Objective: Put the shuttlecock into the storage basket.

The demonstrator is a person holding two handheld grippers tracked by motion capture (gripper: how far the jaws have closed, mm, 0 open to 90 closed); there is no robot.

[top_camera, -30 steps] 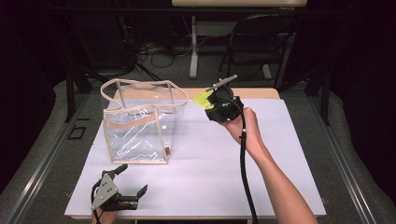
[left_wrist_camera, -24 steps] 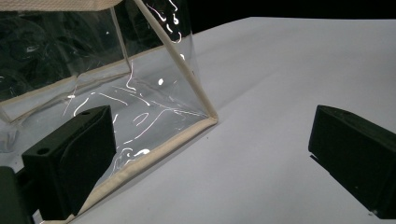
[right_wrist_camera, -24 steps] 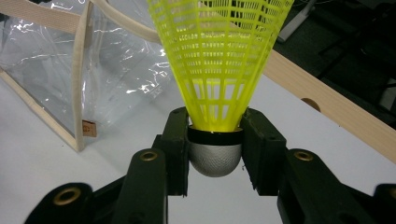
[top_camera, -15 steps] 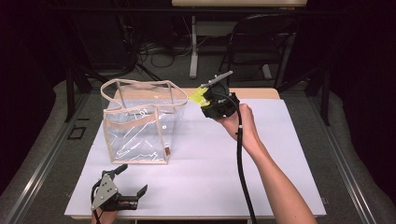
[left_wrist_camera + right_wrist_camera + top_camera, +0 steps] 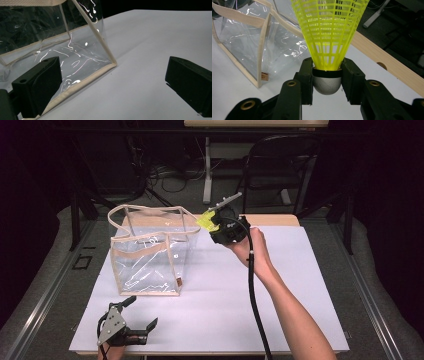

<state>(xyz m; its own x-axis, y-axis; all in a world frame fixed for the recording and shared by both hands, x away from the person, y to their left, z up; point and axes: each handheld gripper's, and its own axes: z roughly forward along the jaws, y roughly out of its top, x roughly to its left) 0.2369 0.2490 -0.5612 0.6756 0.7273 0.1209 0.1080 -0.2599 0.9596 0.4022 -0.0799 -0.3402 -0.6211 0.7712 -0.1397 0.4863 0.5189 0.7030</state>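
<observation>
Light falls from above onto the white table (image 5: 300,285), which glows bright while the room around it sinks into near black. The clear bag (image 5: 150,255) catches small white glints on its creased plastic. Shadows beneath the bag are soft and faint. The high view is slightly grainy; both gripper views are sharp, with the bag's far side dim.

Right tongs (image 5: 212,220) raised on an outstretched forearm, jaws clamped; left tongs (image 5: 142,320) low at the near edge, jaws spread wide.

Yellow shuttlecock (image 5: 329,37), clear beige-trimmed bag (image 5: 150,251)
</observation>
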